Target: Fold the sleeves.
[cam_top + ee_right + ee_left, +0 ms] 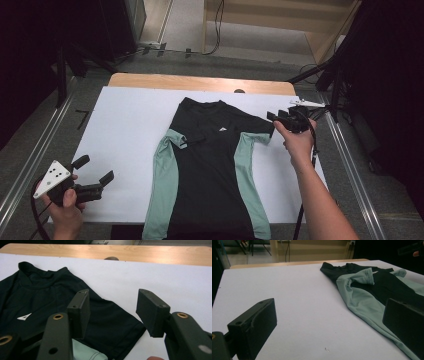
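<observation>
**2 grippers with wide jaws beside a flat shirt**

2 grippers are over the white worktop [125, 130], and both hold nothing. The left gripper [95, 176] has its jaws wide apart; between them is only bare white surface, and the shirt [210, 165] lies past the right jaw, near but not touching. The mint green side panel [364, 302] is the part closest to this jaw, and 1 sleeve [362, 277] is folded over onto the black front farther ahead.

The right gripper [274, 120] also has its jaws wide open. It sits just beside the other sleeve [117, 325], which is spread flat: the black cloth lies under the left jaw and reaches into the gap, while the right jaw stands over white worktop. The collar [37, 271] is farther ahead, to the left of the jaws, and a small white logo [24, 316] is left of them too.
</observation>
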`<state>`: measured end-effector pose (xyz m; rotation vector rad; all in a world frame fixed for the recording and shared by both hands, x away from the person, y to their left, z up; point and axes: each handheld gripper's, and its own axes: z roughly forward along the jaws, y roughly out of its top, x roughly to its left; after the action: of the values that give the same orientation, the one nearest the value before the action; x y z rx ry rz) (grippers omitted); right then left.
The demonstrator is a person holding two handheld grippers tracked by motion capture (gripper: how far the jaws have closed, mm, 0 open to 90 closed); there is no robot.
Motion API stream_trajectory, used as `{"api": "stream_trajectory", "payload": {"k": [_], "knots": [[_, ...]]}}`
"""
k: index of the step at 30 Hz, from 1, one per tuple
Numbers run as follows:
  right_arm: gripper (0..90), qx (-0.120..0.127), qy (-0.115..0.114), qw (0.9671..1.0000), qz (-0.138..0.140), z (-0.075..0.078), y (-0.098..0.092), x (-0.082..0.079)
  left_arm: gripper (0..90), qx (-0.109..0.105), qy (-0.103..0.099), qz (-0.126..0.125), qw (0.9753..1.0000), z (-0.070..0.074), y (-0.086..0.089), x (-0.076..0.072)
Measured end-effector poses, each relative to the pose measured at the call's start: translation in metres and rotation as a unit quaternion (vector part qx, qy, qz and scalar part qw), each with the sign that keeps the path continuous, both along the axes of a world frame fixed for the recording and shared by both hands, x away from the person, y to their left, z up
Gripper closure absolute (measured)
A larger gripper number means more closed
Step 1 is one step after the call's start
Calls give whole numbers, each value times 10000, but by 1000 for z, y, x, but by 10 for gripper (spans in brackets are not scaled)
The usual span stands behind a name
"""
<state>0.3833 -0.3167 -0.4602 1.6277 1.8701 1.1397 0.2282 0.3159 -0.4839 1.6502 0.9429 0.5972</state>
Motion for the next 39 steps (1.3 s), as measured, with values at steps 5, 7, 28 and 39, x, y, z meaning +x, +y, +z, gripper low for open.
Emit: {"api": "stream_trajectory", "payload": {"k": [5, 7, 28, 39], "knots": [[446, -46, 188, 9998, -85, -6, 0, 7, 0, -1, 1, 15, 10000, 0, 1, 0], [458, -91, 301, 9994, -136, -9, -1, 9, 0, -7, 3, 15, 10000, 0, 1, 1], [509, -304, 1077, 9927, -451, -38, -9, 24, 0, 17, 26, 4, 10000, -1, 0, 0], [504, -589, 1188, 9904, -380, -50, -3, 28, 0, 12, 39, 13, 10000, -2, 1, 1]]}}
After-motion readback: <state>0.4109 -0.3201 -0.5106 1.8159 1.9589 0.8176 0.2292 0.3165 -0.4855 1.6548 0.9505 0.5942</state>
